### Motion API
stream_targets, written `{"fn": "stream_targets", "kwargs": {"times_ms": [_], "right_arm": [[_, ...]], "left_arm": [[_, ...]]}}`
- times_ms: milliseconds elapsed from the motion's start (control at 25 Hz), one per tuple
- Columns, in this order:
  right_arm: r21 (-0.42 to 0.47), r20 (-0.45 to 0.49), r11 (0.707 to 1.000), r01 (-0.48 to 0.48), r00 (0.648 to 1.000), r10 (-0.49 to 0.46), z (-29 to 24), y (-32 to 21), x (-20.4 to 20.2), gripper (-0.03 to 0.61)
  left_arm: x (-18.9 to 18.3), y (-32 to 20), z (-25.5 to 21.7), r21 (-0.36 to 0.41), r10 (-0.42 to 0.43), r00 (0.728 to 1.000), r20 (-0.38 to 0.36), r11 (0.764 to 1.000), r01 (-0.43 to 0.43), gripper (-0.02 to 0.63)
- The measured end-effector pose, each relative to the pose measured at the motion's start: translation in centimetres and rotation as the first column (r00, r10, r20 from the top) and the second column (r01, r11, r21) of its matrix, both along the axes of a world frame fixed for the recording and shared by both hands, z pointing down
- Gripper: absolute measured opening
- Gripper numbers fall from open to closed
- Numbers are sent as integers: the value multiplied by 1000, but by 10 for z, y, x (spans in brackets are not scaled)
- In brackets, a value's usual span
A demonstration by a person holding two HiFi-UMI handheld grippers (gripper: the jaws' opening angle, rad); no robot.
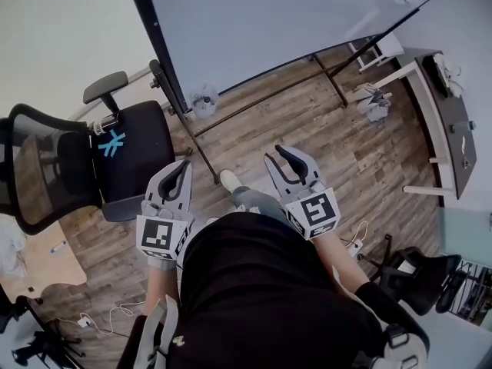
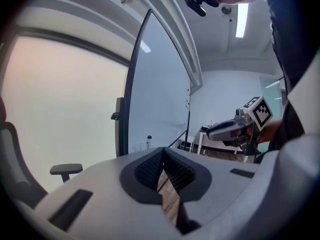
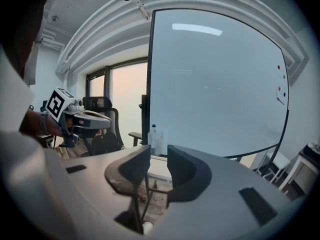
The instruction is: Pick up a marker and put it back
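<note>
Grey plastic and black rubber are framing the shot: the right gripper [image 3: 159, 160] is hovering with its jaws standing apart and nothing between them but a glimpse of floor; the left gripper [image 2: 163, 167] is idling beside it with its ribbed pads pressed together at the tips, gripping nothing. Both are being held out at waist height by a person in black [image 1: 261, 298], who is standing on a wooden floor [image 1: 307, 121] and facing a rolling whiteboard [image 1: 269, 21]. The task appears to be sitting at its very start, the reach not yet begun; no marker is showing clearly in any view. A small pen-like thing [image 1: 58, 246] is lying on a pale table [image 1: 31, 271] well off to the person's left and may be one, though it is too small to tell; the coloured dots [image 3: 281, 79] near the board's far edge are equally unclear. The next move is likely calling for finding the marker first, then carrying the open right gripper to it and setting the jaws across its barrel before closing. Counted around the room: two grippers; one whiteboard; one clear bottle [image 3: 154, 133] standing at the board's lower edge; two black office chairs, one [image 1: 115, 152] near the left gripper and one [image 1: 423, 271] behind the person's right; one dark desk [image 1: 453, 129] along the right wall.
</note>
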State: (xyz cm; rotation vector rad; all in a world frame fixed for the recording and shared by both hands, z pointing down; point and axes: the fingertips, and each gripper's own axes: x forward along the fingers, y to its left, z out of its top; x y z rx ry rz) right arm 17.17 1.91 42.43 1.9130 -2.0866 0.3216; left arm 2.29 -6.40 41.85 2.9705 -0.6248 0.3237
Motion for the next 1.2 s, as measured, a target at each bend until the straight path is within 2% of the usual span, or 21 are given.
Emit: {"fn": "stream_targets", "kwargs": {"times_ms": [520, 1200], "right_arm": [[-29, 31, 1000, -2, 1000, 3, 7, 13, -5, 104], [-29, 47, 1000, 0, 999, 2, 9, 22, -4, 104]], "left_arm": [[12, 11, 0, 1, 41, 999, 17, 999, -41, 6], [10, 23, 4, -3, 27, 999, 27, 1000, -27, 6]]}}
